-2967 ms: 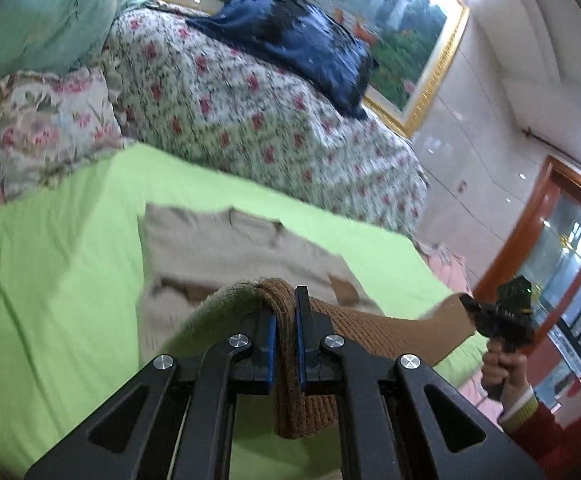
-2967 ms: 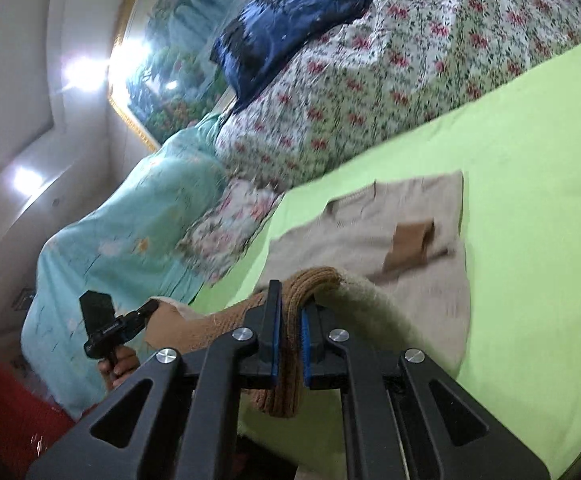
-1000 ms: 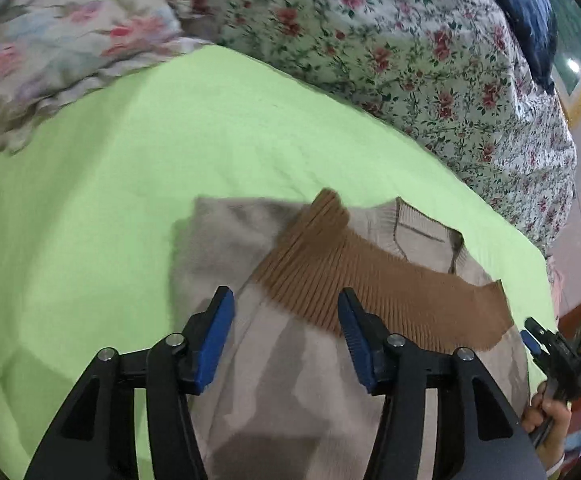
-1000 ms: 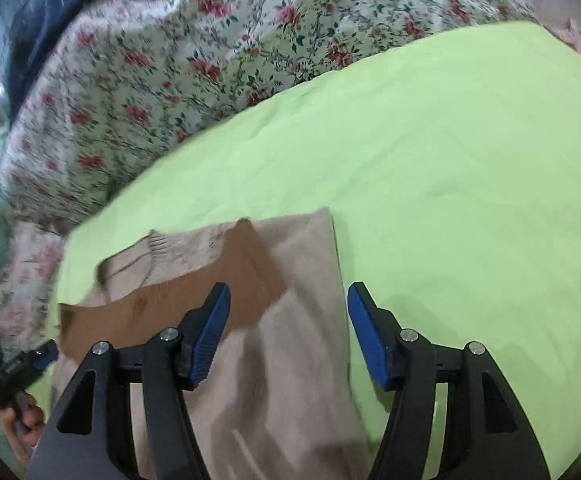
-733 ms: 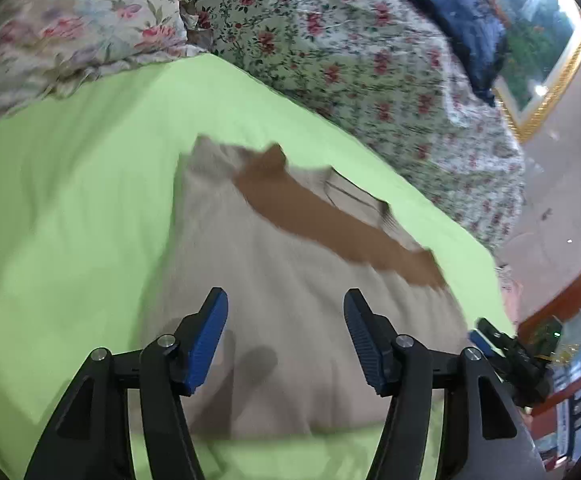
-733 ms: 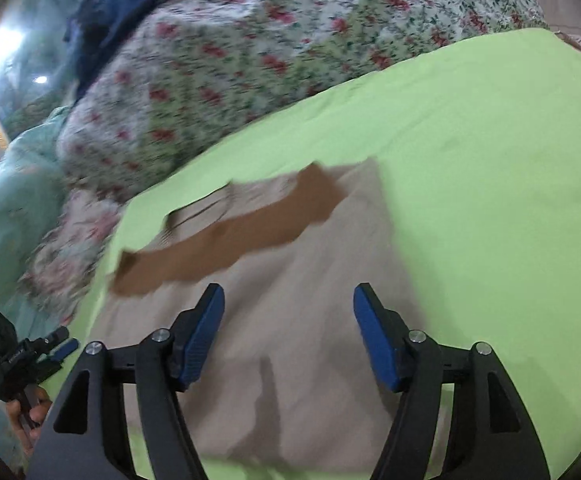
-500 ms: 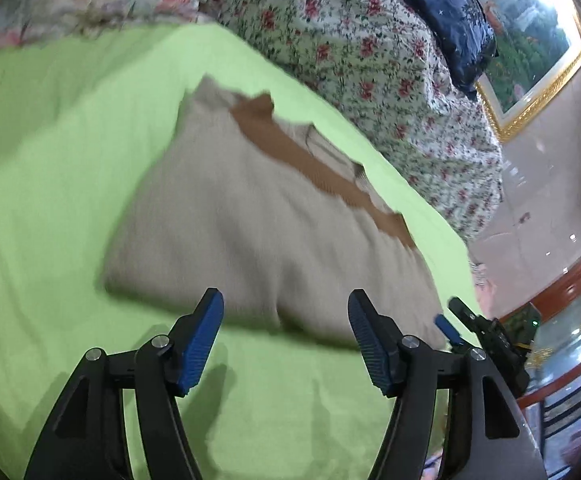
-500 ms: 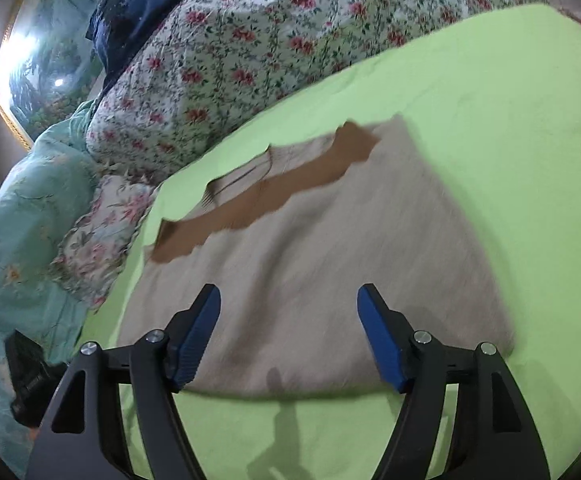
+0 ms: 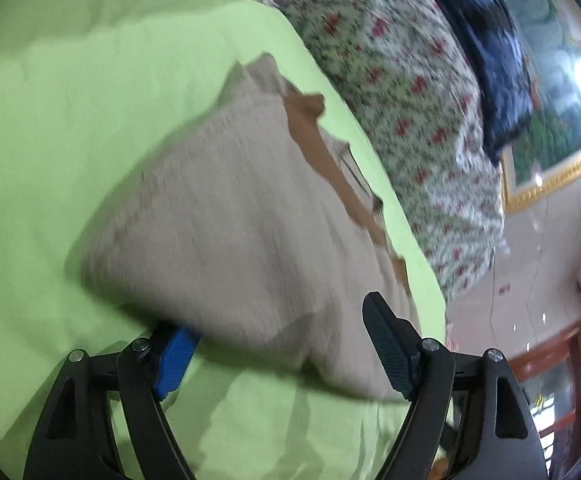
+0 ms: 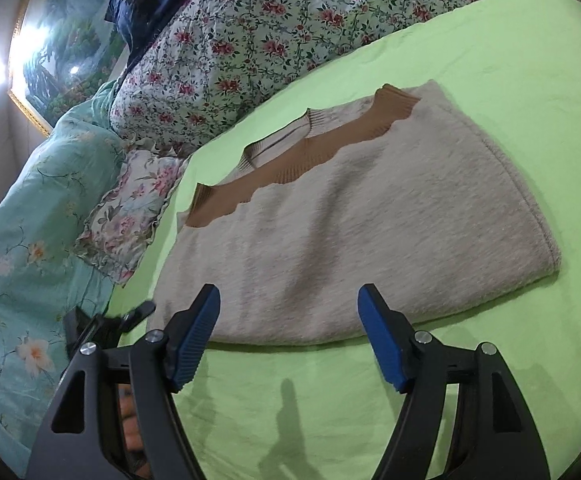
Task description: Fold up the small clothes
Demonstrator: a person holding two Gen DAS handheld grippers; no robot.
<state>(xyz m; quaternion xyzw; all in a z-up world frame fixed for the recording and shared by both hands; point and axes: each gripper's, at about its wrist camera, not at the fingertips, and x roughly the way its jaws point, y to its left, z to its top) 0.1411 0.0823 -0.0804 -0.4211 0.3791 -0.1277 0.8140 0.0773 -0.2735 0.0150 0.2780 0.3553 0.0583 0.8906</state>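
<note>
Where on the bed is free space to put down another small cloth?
Bare green sheet lies between the folded sweater and the floral quilt, and also in front of the sweater. By the floral pillow it is crowded.

No readable text, label, brand or number shows in either view.

A small beige sweater (image 10: 370,216) lies folded on the bed's lime-green sheet (image 10: 490,60). Its fuzzy lower half is turned up over the chest, so the brown ribbed hem (image 10: 302,156) runs as a band just below the ribbed neckline (image 10: 286,132). The fold forms a soft, rounded near edge. The piece sits flat, roughly trapezoid, its corners slightly uneven.
</note>
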